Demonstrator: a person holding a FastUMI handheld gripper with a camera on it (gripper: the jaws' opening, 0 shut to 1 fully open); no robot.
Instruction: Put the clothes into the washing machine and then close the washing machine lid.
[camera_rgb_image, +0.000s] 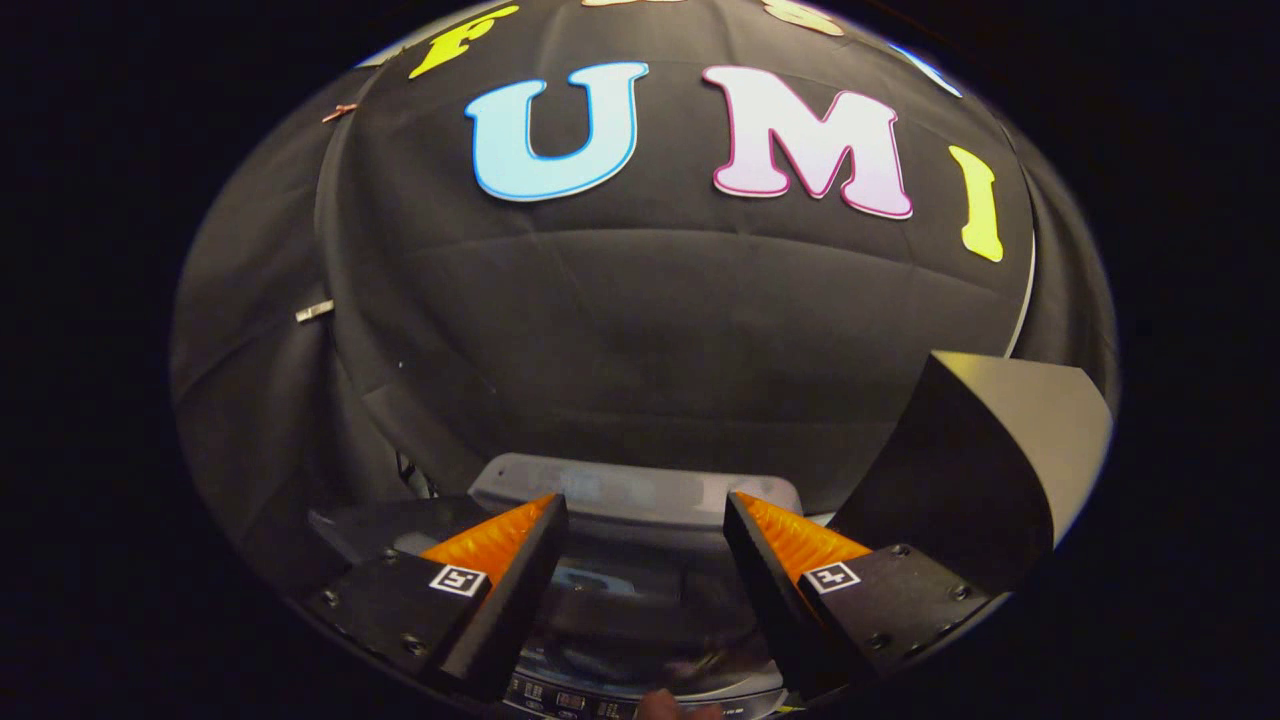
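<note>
Gripper view: the tongs (645, 530) stand wide apart with nothing between the two fingers; they hold nothing and press on nothing. Below and just beyond the fingertips lies the grey, glossy-topped washing machine (640, 490), its pale back panel running left to right just past the tips, with the dark tub opening (640, 610) in the gap between the fingers and nearer than that panel. A strip of small control buttons (560, 700) shows at the near rim of the machine, under the fingers. To the right, just beside the right finger, the dark flat washing machine lid (985, 450) stands raised and tilted, its long edge running from near to far, its pale face turned rightward. No clothes can be made out with certainty; a faint bluish patch (590, 580) inside the tub may be fabric or a reflection, cannot tell which. Judgement: the deciding relation is lid to tongs. The lid lies right of and slightly beyond the right finger, well above the opening, so closing it calls for a move rightward to its upper edge, then a swing down leftward over the tub.
</note>
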